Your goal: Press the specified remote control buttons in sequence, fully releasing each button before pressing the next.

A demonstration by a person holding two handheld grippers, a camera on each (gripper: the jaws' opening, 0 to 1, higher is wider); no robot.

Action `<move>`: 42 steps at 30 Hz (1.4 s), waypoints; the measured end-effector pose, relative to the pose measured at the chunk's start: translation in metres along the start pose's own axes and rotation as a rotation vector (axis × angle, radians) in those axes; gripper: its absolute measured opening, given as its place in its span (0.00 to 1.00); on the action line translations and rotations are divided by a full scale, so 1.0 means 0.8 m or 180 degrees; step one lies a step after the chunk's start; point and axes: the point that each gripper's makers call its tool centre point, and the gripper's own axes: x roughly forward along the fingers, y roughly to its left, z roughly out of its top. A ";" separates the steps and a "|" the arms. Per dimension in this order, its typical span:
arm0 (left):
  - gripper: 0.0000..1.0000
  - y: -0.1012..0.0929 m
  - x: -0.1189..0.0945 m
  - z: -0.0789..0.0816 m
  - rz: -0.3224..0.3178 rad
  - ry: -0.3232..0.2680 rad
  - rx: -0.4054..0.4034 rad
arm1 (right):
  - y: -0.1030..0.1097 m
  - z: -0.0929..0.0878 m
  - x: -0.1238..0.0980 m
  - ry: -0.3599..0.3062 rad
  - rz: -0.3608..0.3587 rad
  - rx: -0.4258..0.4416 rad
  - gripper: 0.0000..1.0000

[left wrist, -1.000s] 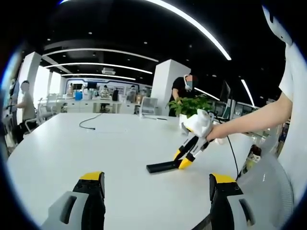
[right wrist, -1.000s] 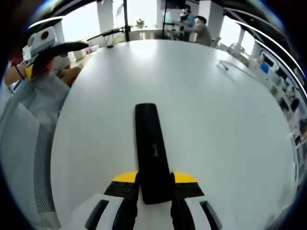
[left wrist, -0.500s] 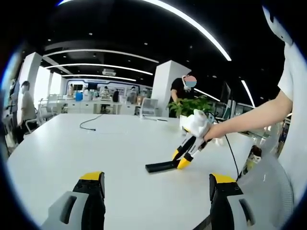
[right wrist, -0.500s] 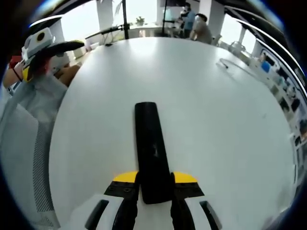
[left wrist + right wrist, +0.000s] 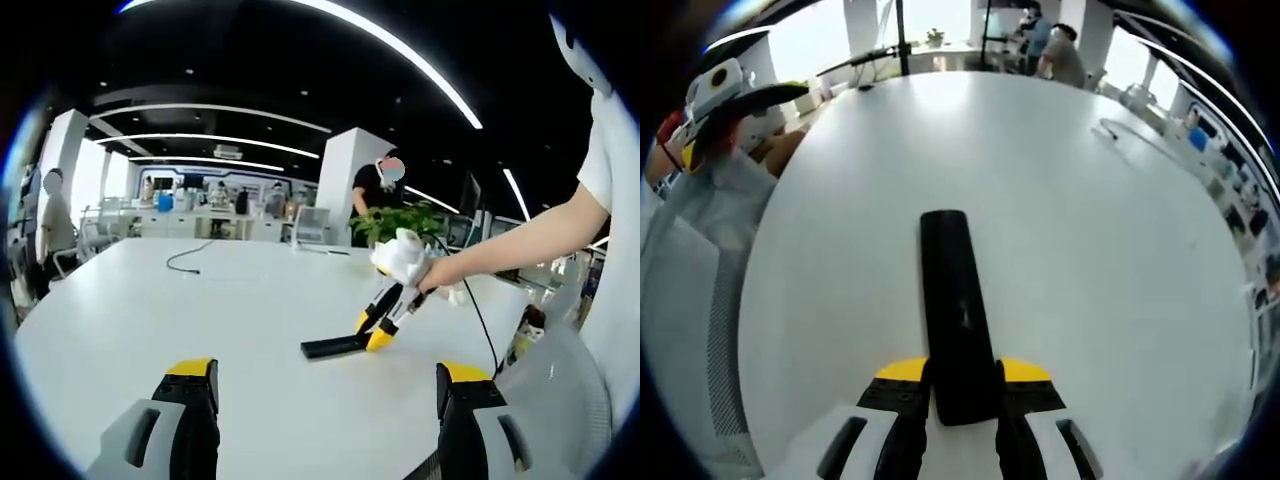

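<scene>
A long black remote control [image 5: 955,305] lies flat on the white table [image 5: 1080,250], and my right gripper [image 5: 962,378] is shut on its near end, yellow-tipped fingers [image 5: 902,372] on both sides. In the left gripper view the same remote control [image 5: 330,347] rests on the table [image 5: 200,300] with the right gripper [image 5: 375,333] clamped on its right end, held by a person's hand [image 5: 415,265]. My left gripper [image 5: 327,385] is held open above the table's near part, well short of the remote, with nothing between its fingers.
A potted green plant [image 5: 395,222] stands behind the remote. A black cable [image 5: 185,255] lies on the far table. A mesh chair back [image 5: 560,390] is at the right. People sit and stand at the room's edges. The other gripper [image 5: 725,95] shows at upper left.
In the left gripper view the right gripper and the remote have slid a little to the left on the table. The right gripper's hold is unchanged.
</scene>
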 end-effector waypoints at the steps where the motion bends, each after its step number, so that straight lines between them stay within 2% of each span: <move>1: 0.94 0.000 0.000 0.000 0.0000 0.0004 0.0000 | -0.001 0.000 0.000 0.0004 0.0001 -0.0006 0.23; 42: 0.93 0.001 -0.002 0.000 0.0022 0.0002 -0.0022 | -0.037 0.008 0.004 0.0226 0.0044 -0.0096 0.23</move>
